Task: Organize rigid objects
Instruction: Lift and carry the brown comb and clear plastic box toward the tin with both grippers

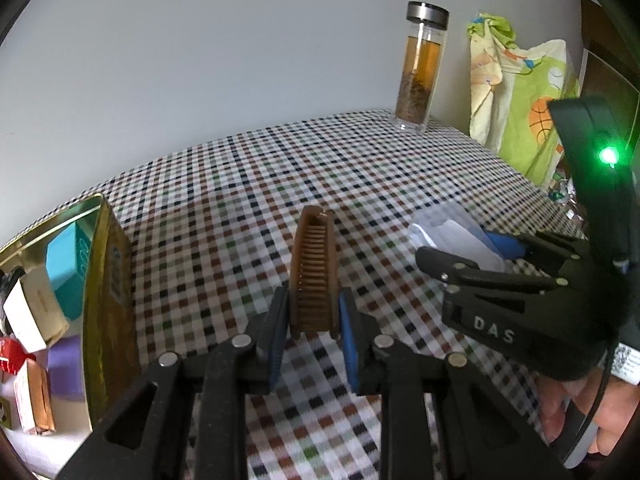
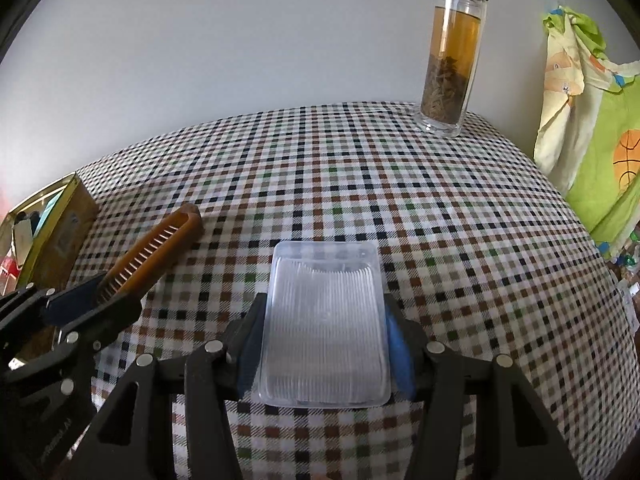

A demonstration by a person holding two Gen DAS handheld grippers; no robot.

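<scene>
A brown wooden comb (image 1: 314, 272) sticks forward out of my left gripper (image 1: 314, 312), which is shut on its near end above the checked tablecloth (image 1: 240, 184). The same comb (image 2: 154, 250) and left gripper (image 2: 96, 300) show at the left of the right wrist view. My right gripper (image 2: 324, 340) is shut on a clear ribbed plastic box (image 2: 324, 324), gripped across its sides. From the left wrist view that right gripper (image 1: 472, 256) hangs at the right with the clear box (image 1: 456, 236) in it. A gold tin (image 1: 96, 300) holding small packets stands open at the left.
A glass tea bottle (image 2: 450, 60) with a metal lid stands at the far right corner by the grey wall. A green and yellow cloth (image 2: 592, 120) hangs beyond the right table edge. The gold tin (image 2: 48, 236) sits at the left edge. A hand (image 1: 576, 412) grips the right tool.
</scene>
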